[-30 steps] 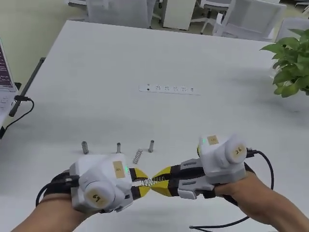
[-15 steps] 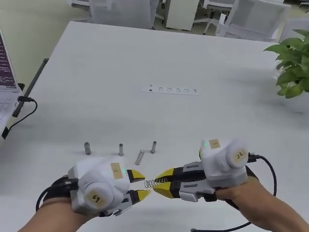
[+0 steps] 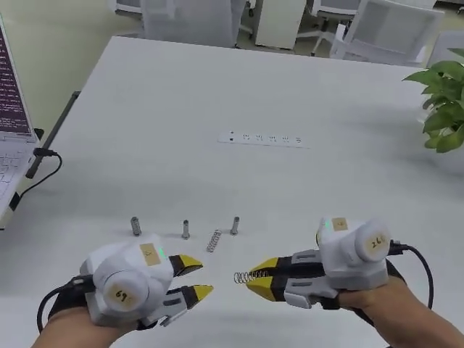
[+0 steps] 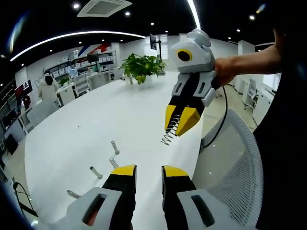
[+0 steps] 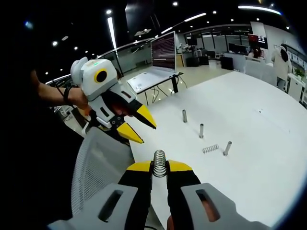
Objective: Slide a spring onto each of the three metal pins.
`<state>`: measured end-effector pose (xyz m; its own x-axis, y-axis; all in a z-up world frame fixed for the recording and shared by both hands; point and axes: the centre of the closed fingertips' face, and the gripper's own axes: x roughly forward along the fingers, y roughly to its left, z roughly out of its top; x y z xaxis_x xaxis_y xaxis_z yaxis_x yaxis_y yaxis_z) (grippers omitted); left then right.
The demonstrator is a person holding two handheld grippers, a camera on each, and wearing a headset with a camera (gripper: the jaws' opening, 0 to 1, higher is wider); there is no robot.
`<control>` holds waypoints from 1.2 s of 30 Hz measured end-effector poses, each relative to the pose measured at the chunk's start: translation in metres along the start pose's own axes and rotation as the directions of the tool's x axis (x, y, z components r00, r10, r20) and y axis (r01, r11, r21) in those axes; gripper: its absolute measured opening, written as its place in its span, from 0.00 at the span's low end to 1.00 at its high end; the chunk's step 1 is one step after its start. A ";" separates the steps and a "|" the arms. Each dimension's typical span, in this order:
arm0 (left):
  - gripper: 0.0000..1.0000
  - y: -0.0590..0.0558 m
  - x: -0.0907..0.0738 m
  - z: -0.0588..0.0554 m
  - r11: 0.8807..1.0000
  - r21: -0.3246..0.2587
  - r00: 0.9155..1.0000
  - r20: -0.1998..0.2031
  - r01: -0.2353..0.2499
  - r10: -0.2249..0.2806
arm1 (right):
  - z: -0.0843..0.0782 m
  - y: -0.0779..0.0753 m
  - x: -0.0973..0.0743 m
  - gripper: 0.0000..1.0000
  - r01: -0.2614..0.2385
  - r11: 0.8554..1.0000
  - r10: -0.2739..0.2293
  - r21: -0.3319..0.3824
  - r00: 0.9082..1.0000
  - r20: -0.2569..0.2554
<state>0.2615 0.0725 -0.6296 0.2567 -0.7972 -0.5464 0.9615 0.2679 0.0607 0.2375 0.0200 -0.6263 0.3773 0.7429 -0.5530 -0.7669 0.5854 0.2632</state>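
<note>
— What has the right gripper got?
— Its jaws are clamped on a spring, whose axis lies level, poking past the tips. The left gripper gapes empty.
— And the pins?
— Upright, beyond the tips. The nearest pin favours the right gripper, I'd say.

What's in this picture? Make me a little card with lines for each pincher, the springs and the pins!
left gripper: open, holding nothing
right gripper: shut on the held spring, which pokes out toward the left gripper
pins: three upright in a row on the table: left pin, middle pin, right pin
left pin: looks coiled, seems to wear a spring already
loose spring: lying flat between middle pin and right pin
further back: power strip
</note>
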 end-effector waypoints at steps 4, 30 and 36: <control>0.15 0.007 -0.003 -0.003 0.999 -0.031 1.000 0.004 -0.022 0.023 | -0.002 -0.004 -0.001 0.09 0.012 1.000 -0.012 0.007 1.000 -0.003; 0.28 0.064 -0.053 -0.041 0.934 -0.270 0.969 0.013 -0.234 0.247 | 0.002 -0.031 0.003 0.09 0.079 0.997 -0.080 -0.017 0.995 -0.052; 0.32 0.074 -0.067 -0.054 0.909 -0.313 0.957 0.004 -0.275 0.291 | 0.001 -0.038 0.006 0.09 0.089 0.995 -0.093 -0.046 0.992 -0.091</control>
<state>0.3105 0.1750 -0.6336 0.5257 -0.6871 -0.5014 0.7727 0.6323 -0.0563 0.2695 0.0023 -0.6392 0.3976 0.6527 -0.6449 -0.7533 0.6335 0.1767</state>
